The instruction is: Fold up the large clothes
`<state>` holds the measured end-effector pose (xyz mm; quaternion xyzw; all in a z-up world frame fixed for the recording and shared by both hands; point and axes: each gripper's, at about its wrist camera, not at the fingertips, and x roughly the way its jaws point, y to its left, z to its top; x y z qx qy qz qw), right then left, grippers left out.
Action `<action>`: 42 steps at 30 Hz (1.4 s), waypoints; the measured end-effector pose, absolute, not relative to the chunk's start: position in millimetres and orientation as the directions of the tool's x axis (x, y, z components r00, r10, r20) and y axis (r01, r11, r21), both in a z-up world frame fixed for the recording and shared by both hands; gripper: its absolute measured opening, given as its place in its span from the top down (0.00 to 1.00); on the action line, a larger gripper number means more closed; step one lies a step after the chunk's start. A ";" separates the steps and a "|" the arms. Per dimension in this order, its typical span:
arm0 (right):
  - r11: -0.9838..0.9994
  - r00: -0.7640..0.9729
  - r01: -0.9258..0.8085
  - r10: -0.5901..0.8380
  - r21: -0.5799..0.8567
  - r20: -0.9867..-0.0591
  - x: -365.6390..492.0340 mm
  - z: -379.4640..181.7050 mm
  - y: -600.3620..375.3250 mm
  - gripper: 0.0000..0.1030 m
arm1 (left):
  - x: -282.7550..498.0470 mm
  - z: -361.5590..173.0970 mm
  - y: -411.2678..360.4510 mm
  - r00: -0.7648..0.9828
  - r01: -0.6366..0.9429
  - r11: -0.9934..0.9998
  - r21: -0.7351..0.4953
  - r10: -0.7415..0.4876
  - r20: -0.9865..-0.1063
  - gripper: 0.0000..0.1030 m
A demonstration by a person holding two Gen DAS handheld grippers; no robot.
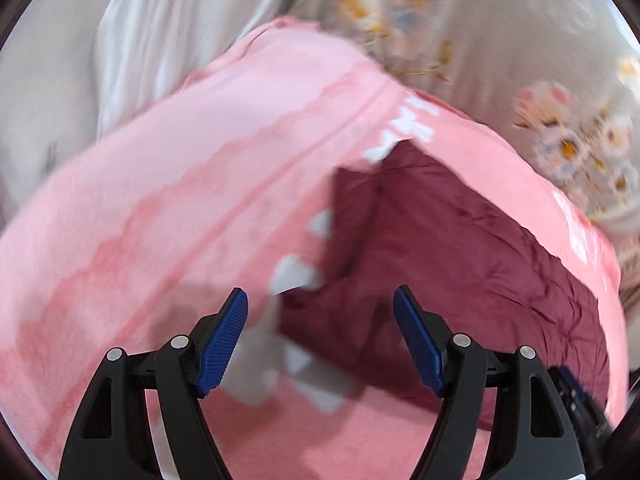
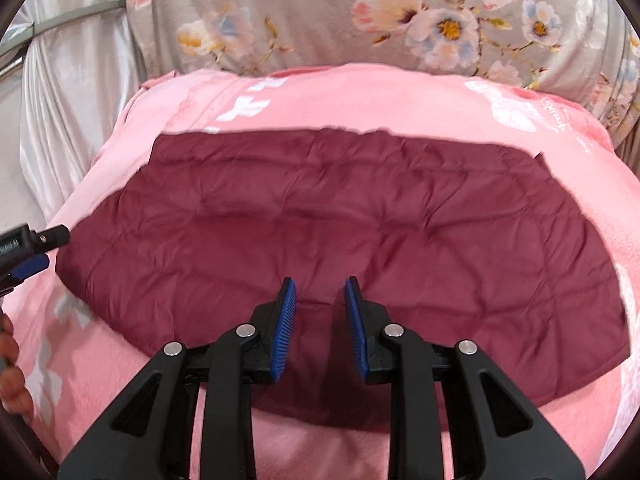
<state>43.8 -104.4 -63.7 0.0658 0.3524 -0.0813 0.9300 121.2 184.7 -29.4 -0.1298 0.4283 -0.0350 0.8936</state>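
Observation:
A dark maroon quilted garment [image 2: 340, 220] lies flat, folded into a broad block, on a pink blanket [image 2: 360, 96]. In the left wrist view the garment [image 1: 460, 264] shows at centre right, blurred by motion, with a fold sticking up at its left end. My left gripper [image 1: 320, 320] is open and empty, hovering over the garment's left edge. Part of it shows at the far left of the right wrist view [image 2: 28, 252]. My right gripper [image 2: 320, 316] is open with a narrow gap, empty, above the garment's near edge.
The pink blanket [image 1: 180, 184] with white letters covers the work surface. Behind it is a grey floral cover [image 2: 360, 16] and shiny silver fabric [image 2: 68, 92] at the left. A hand [image 2: 10, 360] shows at the left edge.

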 end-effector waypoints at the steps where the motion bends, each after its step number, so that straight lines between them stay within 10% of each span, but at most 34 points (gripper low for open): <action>1: 0.978 0.736 0.198 -0.106 0.064 -0.669 43.2 -66.2 -104.2 0.76 | 123.0 -34.4 190.0 0.614 -0.055 0.956 -0.288 -0.195 -0.764 0.29; 14: 0.975 0.726 0.200 -0.083 0.094 -0.683 47.5 -79.6 -108.8 0.76 | 137.7 -65.5 157.3 0.527 -0.003 0.859 -0.511 -0.433 -0.731 0.31; 21: 0.960 0.739 0.227 -0.059 0.166 -0.672 26.0 -66.8 -115.5 0.76 | 129.1 -30.1 143.2 0.559 0.112 0.876 -0.470 -0.447 -0.699 0.88; 42: 0.901 0.685 0.401 -0.174 0.166 -0.708 -71.1 -26.2 -211.0 0.75 | 53.3 85.4 -105.8 0.525 0.640 0.755 -0.139 -0.563 -0.638 0.88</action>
